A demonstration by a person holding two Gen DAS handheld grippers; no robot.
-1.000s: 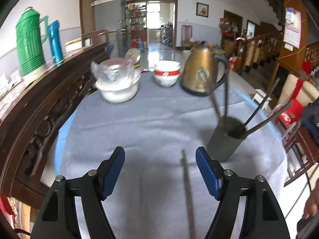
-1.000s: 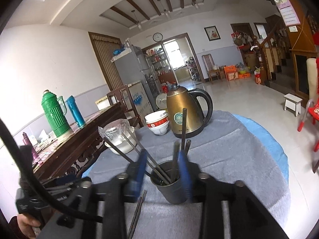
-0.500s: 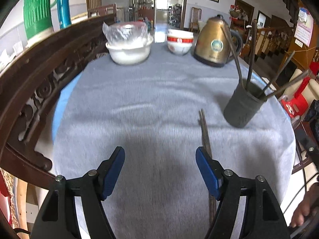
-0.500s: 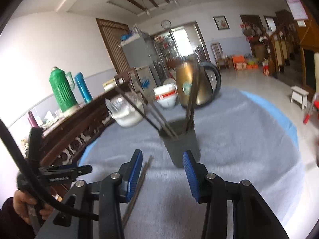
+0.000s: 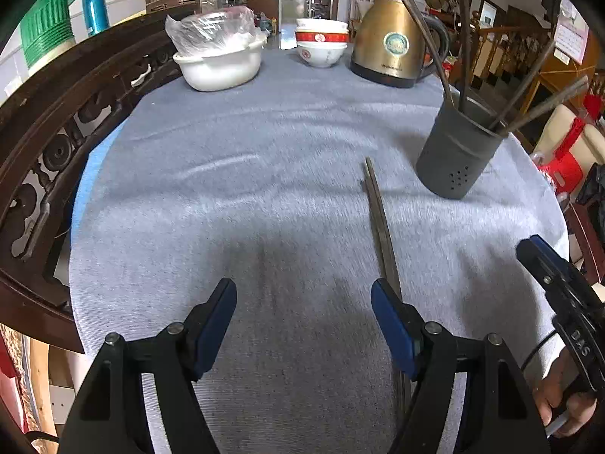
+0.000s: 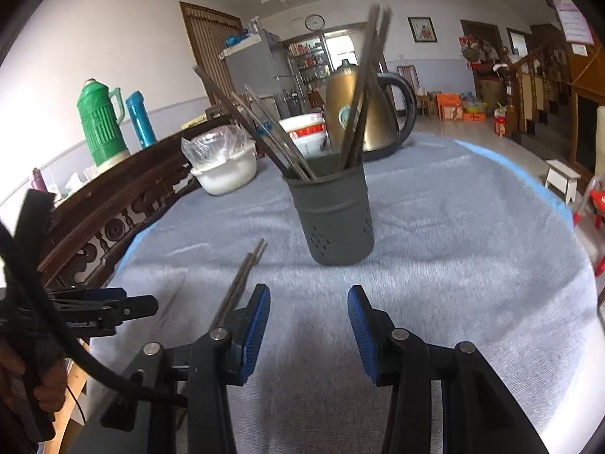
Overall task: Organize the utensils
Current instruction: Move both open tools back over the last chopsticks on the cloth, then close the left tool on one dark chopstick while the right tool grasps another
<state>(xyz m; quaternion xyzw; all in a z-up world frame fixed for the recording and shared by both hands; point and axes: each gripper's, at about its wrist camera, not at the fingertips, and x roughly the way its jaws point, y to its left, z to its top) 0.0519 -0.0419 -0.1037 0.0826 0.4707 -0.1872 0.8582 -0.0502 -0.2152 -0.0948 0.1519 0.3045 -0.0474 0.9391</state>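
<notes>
A round table (image 5: 264,174) under a grey cloth (image 5: 302,132) fills both views. In the left wrist view a white basin (image 5: 221,66) wrapped in clear plastic, stacked red-banded bowls (image 5: 321,43) and a brass-coloured kettle (image 5: 393,47) stand along the upper edge. A dark grey holder (image 5: 455,155) with chopsticks stands at right; just left of it a loose pair of chopsticks (image 5: 380,227) lies flat on the cloth.
</notes>
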